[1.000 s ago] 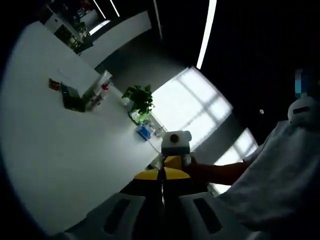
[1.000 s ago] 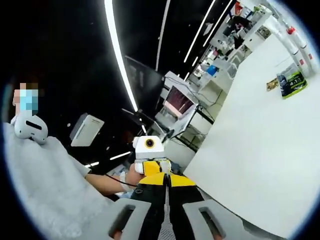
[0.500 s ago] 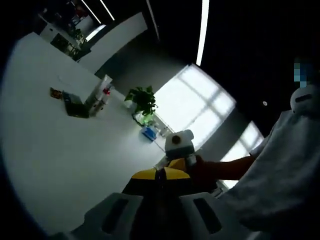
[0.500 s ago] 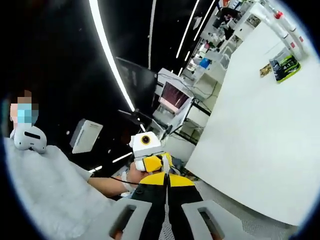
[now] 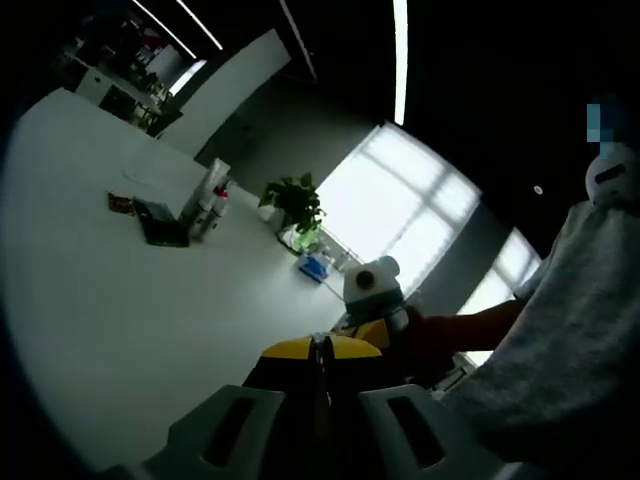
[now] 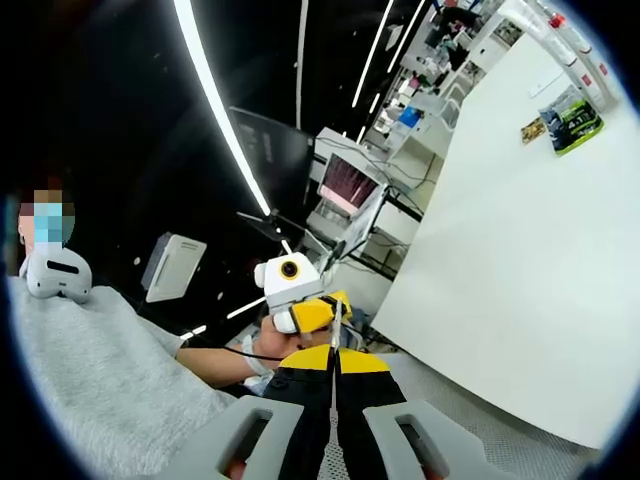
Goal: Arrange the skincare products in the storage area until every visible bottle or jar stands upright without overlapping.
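Far off on the white table [image 5: 150,320] stand two tall white skincare tubes [image 5: 212,186], upright beside a dark box [image 5: 162,222] and a small flat packet [image 5: 121,202]. The right gripper view has the same group at the table's far end: the tubes [image 6: 560,30], a green and black box [image 6: 568,118] and the packet [image 6: 530,128]. My left gripper [image 5: 320,345] is shut with nothing in it, well short of them. My right gripper [image 6: 333,352] is also shut and holds nothing. Each gripper faces the other: the right gripper [image 5: 375,295] and the left gripper [image 6: 298,298].
A potted plant [image 5: 296,204] and a blue box [image 5: 313,265] sit near the table's far edge by bright windows. A person in a grey top [image 6: 90,390] holds both grippers off the table's near edge. Desks with monitors [image 6: 350,190] stand beyond.
Both cameras have tilted a little, so the table and products sit slightly differently in view. The left gripper now looks tipped over in the right gripper view. The products have not moved.
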Demonstrator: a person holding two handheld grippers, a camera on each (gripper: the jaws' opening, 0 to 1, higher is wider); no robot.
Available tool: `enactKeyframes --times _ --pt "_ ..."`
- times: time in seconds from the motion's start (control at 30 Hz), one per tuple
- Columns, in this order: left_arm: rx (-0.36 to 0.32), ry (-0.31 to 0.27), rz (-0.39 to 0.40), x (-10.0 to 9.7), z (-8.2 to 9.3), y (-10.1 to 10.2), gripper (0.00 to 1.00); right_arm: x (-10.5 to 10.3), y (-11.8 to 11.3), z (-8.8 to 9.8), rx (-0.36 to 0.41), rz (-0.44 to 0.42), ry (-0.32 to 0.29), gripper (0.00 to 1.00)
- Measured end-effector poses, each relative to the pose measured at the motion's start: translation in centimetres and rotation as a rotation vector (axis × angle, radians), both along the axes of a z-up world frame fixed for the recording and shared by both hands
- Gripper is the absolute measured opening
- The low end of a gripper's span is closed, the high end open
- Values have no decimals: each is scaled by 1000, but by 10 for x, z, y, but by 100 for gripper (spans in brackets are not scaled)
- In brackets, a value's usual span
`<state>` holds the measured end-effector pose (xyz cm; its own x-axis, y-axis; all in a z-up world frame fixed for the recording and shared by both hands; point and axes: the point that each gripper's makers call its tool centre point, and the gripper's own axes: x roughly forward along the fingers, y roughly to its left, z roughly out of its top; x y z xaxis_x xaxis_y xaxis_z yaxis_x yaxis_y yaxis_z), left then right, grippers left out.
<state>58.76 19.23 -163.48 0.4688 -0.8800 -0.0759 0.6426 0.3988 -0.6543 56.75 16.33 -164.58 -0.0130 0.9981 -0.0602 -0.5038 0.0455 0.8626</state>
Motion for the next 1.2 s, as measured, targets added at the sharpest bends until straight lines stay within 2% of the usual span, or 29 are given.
enactKeyframes --times 0.03,0.13,0.33,0.4,0.43,0.47,0.57,0.77,0.8,0.87,1.0,1.1,1.2 --pt "24 -3 8 2 -4 2 0 0 0 1 4 0 3 0" --pt "38 -24 7 2 -4 1 0 0 0 1 6 0 4 0" --pt "163 -168 33 5 -6 -1 0 4 -2 -3 -8 -22 9 0" --pt "134 -146 40 5 -4 -2 0 5 -3 -2 -5 -28 10 0" --pt "69 -84 47 6 -1 -2 0 6 -5 -1 -3 -37 11 0" --pt "40 -54 38 5 0 -3 0 7 -5 0 5 -39 12 0" --pt "46 -74 35 6 0 -1 5 6 -5 5 26 -38 -1 0" --pt "16 6 -43 -5 -3 -14 15 11 -9 15 77 -69 -16 0" --pt "10 23 -54 -7 -4 -15 14 12 -10 16 83 -79 -17 0" --pt "-28 49 -83 -11 -2 -17 5 15 -11 17 88 -94 -21 0" --pt "-64 60 -95 -13 4 -16 0 15 -10 16 81 -100 -47 0" --pt "-66 77 -86 -12 3 -15 0 16 -9 16 70 -110 -60 0" --pt "-59 106 -76 -9 -1 -14 0 18 -8 11 30 -122 -132 0"
